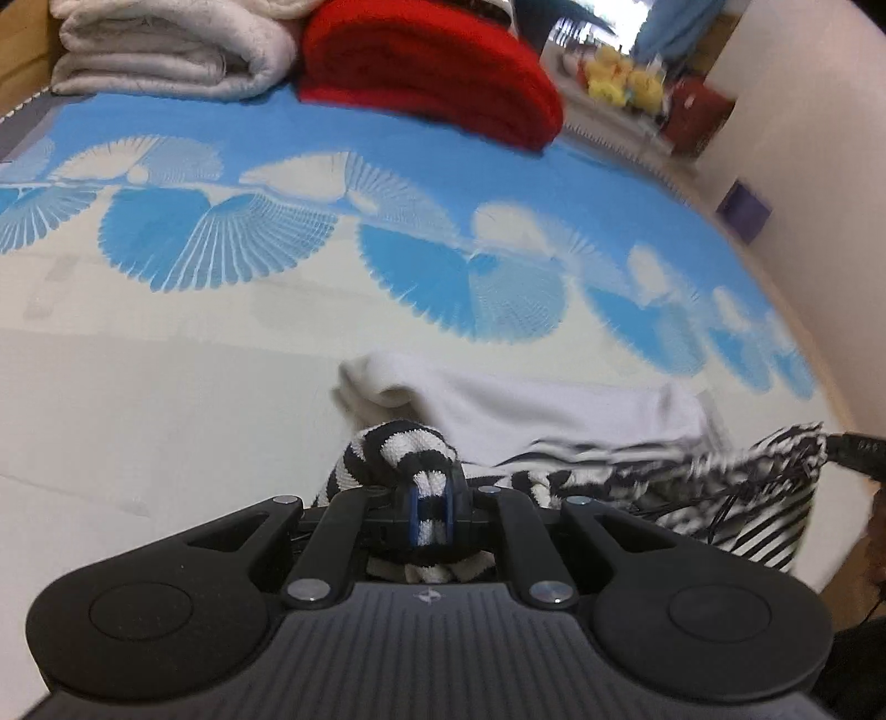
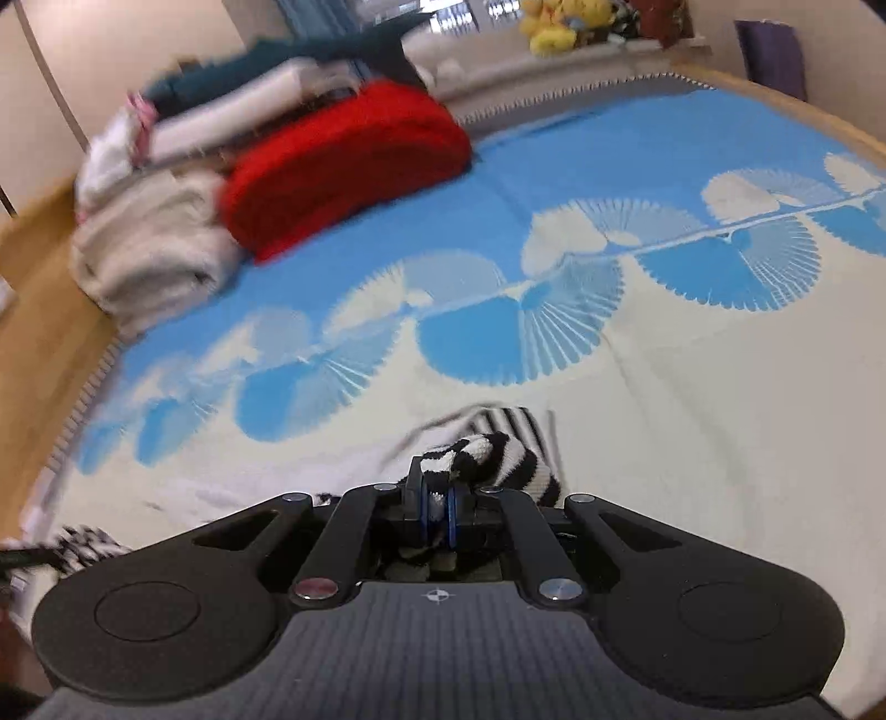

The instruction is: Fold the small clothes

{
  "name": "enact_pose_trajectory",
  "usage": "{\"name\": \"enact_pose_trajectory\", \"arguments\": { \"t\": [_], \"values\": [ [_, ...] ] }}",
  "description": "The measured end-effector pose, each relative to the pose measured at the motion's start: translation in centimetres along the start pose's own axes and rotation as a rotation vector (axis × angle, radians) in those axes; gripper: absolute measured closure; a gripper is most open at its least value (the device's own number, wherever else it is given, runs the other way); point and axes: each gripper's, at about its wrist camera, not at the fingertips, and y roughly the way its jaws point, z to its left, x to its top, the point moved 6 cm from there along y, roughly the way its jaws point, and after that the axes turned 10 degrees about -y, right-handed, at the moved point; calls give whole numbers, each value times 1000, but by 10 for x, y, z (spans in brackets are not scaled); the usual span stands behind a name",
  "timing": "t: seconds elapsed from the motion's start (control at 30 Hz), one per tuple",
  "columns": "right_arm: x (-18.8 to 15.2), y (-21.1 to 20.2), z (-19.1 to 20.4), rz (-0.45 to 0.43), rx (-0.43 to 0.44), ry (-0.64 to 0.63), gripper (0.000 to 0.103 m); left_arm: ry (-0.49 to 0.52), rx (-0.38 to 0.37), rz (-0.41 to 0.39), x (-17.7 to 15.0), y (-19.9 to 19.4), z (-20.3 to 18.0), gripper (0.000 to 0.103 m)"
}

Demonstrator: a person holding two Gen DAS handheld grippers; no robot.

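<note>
The left gripper (image 1: 432,507) has its jaws clamped on a bunched edge of a black-and-white striped garment (image 1: 410,448), the knit pinched between the blue pads. The right gripper (image 2: 437,507) does the same on another bunch of the same striped cloth, jaws closed tight around it. In the left wrist view the garment stretches away to the right toward the other gripper, so it appears to hang between the two, held low over the bed (image 1: 138,399) and its blue-and-cream patterned cover. Just beyond the stripes lies a white cloth (image 1: 526,404) on the cover; whether it touches the striped piece is hard to tell through the motion blur.

The striped garment looks like a light, soft knit: limp, with no stiffness of its own, so it should sag and fold wherever it is unsupported. It seems unlikely to slip, since the ribbed weave gives the pads plenty to bite on. The sensible holds are the two corners or ends of one edge, kept apart enough to keep the cloth taut, so it can be laid flat and doubled over cleanly.

At the far side of the bed sit a folded red blanket (image 1: 432,72) and a folded white blanket (image 1: 166,50), well apart from the work.
</note>
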Motion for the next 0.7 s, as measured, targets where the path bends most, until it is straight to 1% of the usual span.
{"name": "enact_pose_trajectory", "arguments": {
  "t": [0.03, 0.07, 0.1, 0.13, 0.2, 0.23, 0.3, 0.33, 0.37, 0.4, 0.43, 0.47, 0.53, 0.6, 0.67, 0.7],
  "values": [
    [-6, 11, -1, 17, -2, 8, 97, -29, -7, 2, 4, 4, 0, 94],
    [-13, 22, -3, 41, -5, 19, 97, -68, -34, -2, 10, 8, 1, 94],
    [-16, 31, -4, 83, -34, 33, 97, -98, -49, 0, 15, 13, 3, 93],
    [-14, 35, -5, 80, -47, 47, 97, -120, -41, 6, 19, 20, 6, 91],
    [-7, 43, -6, 68, -47, 66, 97, -183, -32, 35, 25, 35, 14, 91],
    [-5, 49, -8, 75, -49, 75, 96, -220, -45, 43, 27, 38, 18, 89],
    [-3, 57, -15, 96, -57, 107, 92, -283, -76, 35, 31, 37, 25, 81],
    [-2, 57, -19, 96, -63, 126, 88, -305, -86, 11, 34, 32, 29, 71],
    [0, 56, -22, 88, -68, 141, 84, -309, -90, -14, 38, 27, 30, 65],
    [4, 53, -24, 72, -70, 154, 83, -307, -93, -42, 41, 21, 33, 63],
    [6, 50, -27, 53, -74, 164, 78, -309, -99, -59, 41, 15, 34, 61],
    [8, 45, -30, 31, -84, 169, 71, -317, -109, -70, 41, 11, 37, 61],
    [14, 36, -36, -8, -108, 163, 65, -317, -123, -70, 38, 3, 37, 61],
    [14, 26, -39, -34, -111, 149, 65, -275, -120, -70, 33, -3, 35, 52],
    [9, 19, -39, -34, -91, 132, 65, -212, -109, -72, 25, -11, 30, 32],
    [8, 16, -37, -29, -71, 117, 65, -173, -99, -70, 22, -13, 26, 27]
  ]
}}
